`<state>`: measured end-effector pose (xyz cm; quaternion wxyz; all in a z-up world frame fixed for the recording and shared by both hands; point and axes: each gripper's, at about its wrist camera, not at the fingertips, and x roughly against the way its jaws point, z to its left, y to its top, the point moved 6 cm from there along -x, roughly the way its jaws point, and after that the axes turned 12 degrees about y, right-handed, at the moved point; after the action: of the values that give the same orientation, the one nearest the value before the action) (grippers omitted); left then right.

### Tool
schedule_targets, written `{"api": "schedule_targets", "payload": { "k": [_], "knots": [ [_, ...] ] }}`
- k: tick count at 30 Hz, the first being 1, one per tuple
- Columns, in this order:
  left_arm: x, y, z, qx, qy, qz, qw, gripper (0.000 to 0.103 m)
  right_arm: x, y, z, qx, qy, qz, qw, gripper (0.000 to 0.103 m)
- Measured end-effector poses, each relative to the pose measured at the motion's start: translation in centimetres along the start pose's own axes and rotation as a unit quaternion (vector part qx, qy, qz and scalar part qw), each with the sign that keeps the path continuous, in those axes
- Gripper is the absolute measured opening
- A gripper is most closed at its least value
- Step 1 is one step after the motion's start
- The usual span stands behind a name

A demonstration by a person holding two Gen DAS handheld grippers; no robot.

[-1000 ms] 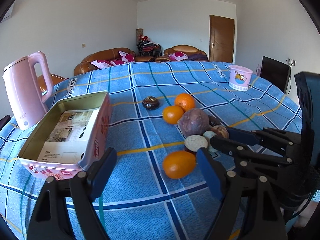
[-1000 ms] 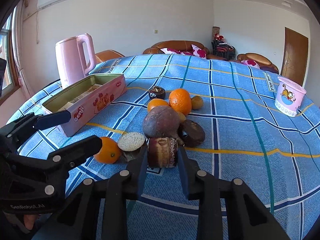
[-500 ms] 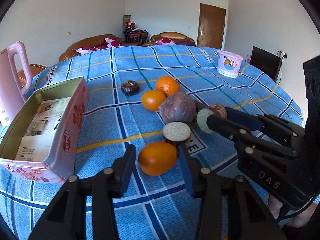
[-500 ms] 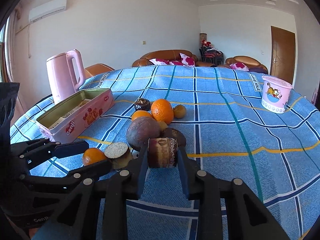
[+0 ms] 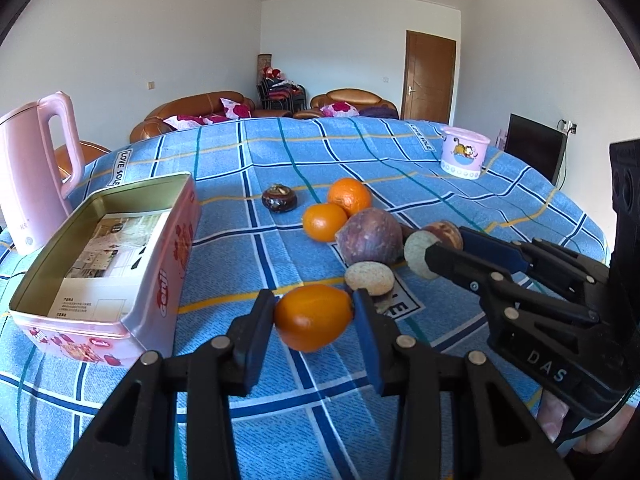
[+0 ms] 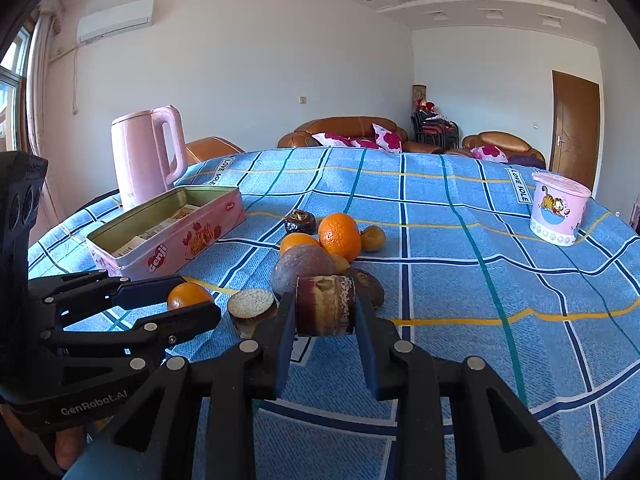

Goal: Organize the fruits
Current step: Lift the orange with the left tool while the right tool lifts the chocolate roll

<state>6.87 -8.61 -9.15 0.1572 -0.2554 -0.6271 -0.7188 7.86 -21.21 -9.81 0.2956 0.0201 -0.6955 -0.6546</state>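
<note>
An orange [image 5: 314, 317] is pinched between the jaws of the left gripper [image 5: 314, 320], which have just closed onto it. A brown halved fruit [image 6: 325, 311] is clamped in the right gripper [image 6: 325, 320]. Beyond the jaws, a small fruit [image 6: 372, 238] behind the pile is seen only from the right wrist.

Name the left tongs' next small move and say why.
Probably lift the orange and carry it left toward the open pink tin. The left tongs have just closed on it, and the tin holds only paper, no fruit.
</note>
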Motion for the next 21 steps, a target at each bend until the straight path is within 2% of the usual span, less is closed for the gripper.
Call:
{"api": "schedule_targets", "payload": {
  "k": [21],
  "knots": [
    [2.0,1.1,1.1,0.014,0.025,-0.059,0.9978,0.042,1.5,0.1,1.1,0.033,0.018,-0.051,0.998,0.031]
  ]
}}
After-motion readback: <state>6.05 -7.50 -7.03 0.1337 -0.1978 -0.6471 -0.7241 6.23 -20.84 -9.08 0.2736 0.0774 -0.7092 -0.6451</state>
